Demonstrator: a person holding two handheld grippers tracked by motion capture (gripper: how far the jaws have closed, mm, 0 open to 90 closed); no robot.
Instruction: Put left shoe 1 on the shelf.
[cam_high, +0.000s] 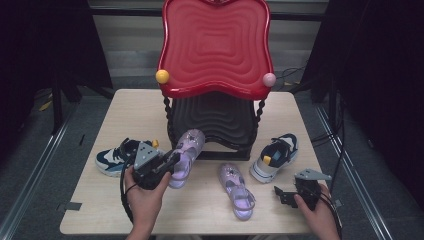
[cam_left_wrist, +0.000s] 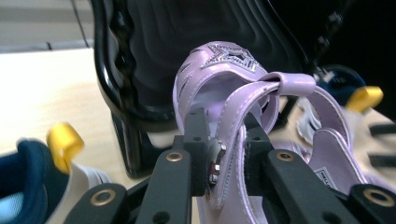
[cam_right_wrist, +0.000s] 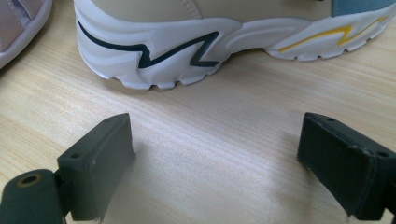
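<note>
Left claw (cam_left_wrist: 227, 158) pinches only the strap of the lilac sandal (cam_high: 184, 155); it may swing or slip out. Right claw (cam_right_wrist: 215, 158) sits wide open, empty, over the table (cam_right_wrist: 224, 116).

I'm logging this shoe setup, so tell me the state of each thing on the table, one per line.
Left gripper: shut on the strap of the lifted sandal.
Lifted sandal: purple, raised, toe toward the rack.
Second sandal: flat on the table, untouched.
Left sneaker: on the table, upright.
Right sneaker: on the table, upright.
Right gripper: open, holding nothing.
Shoe rack: standing, red shelf bare.
</note>
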